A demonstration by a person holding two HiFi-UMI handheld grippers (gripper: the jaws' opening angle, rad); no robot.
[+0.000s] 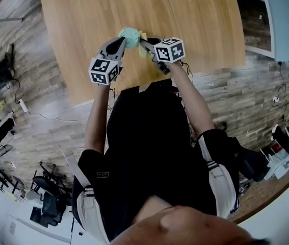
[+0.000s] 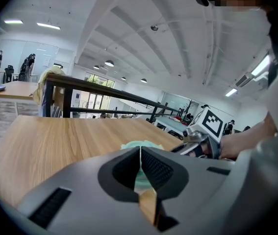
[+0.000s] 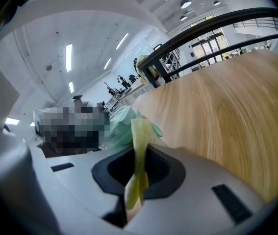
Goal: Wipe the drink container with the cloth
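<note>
Both arms reach out in front of the person, the left arm point(image 1: 97, 117) nearly straight and the right arm point(image 1: 192, 98) a bit bent, and the two grippers meet with their tips just beside each other. The left gripper point(image 1: 125, 39) points far and to the right, and its jaws are squeezed tight on a thin edge of the green drink container point(image 1: 132, 34). The right gripper point(image 1: 143, 41) points left and a little far, and its jaws are squeezed tight on the yellow cloth point(image 3: 138, 173), which sticks out between them.
</note>
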